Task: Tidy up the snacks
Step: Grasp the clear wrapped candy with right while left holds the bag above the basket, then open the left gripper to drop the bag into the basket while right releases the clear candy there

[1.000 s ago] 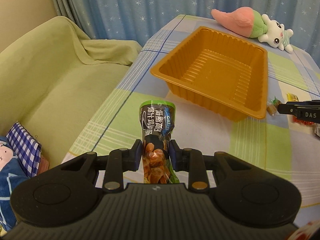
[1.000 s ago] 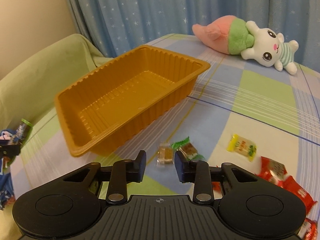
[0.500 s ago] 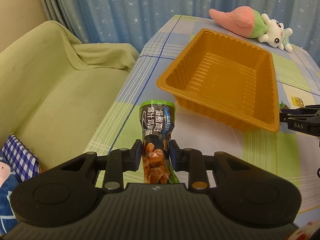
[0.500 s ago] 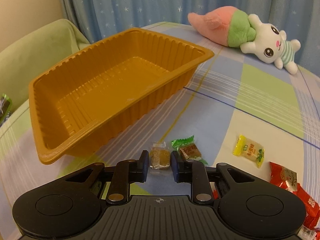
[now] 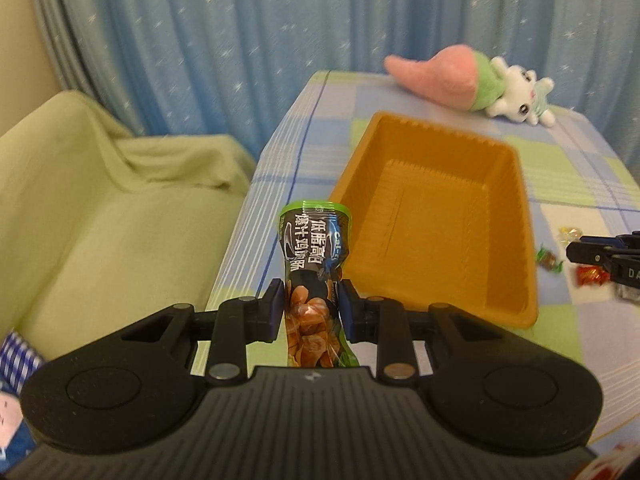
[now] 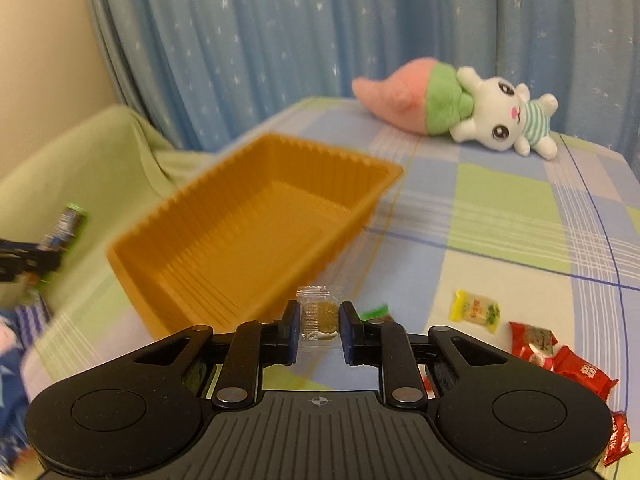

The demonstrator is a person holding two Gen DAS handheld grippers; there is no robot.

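Observation:
My left gripper (image 5: 313, 310) is shut on a tall dark snack packet (image 5: 314, 276) with a green top, held upright just left of the empty orange tray (image 5: 516, 240). My right gripper (image 6: 319, 330) is shut on a small clear-wrapped brown candy (image 6: 320, 314), lifted off the table at the tray's (image 6: 168, 240) near right corner. The left gripper and its packet (image 6: 66, 226) show blurred at the far left of the right wrist view. The right gripper's fingers (image 5: 592, 254) show at the right edge of the left wrist view.
Loose snacks lie on the checked tablecloth right of the tray: a green-wrapped candy (image 6: 376, 312), a yellow packet (image 6: 474, 310) and red packets (image 6: 560, 360). A plush toy (image 6: 460, 110) lies at the back. A green sofa (image 5: 100, 208) stands left of the table.
My right gripper closed on the clear-wrapped candy and lifted it from the table. My left gripper carried the packet up and closer to the tray's left side.

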